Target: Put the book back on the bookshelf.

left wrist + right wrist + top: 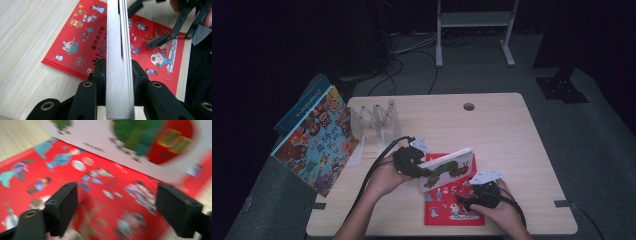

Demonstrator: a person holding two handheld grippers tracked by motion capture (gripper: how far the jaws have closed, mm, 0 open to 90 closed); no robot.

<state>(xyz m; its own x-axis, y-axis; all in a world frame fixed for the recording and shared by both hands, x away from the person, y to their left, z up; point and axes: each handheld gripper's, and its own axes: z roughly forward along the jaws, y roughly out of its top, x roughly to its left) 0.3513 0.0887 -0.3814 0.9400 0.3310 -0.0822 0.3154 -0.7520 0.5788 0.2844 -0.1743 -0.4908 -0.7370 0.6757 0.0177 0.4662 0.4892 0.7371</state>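
Clearly the left gripper (119, 67) clamps its jaws on the page edge of the white caterpillar picture book (446, 169), holding it tilted above the red picture book (452, 200) near the desk's (512, 140) front edge. It could slip or drag the red one, since only one edge is pinched. The right gripper (117, 207) hovers over the red cover, jaws apart, holding nothing. At the far left corner stands a clear rack (377, 125).

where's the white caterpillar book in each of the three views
High view: white caterpillar book just below table centre, tilted up over the red book.
Left gripper view: centre, edge-on between the jaws.
Right gripper view: across the top, blurred.
Shared landmark: the red book lying flat beneath it.
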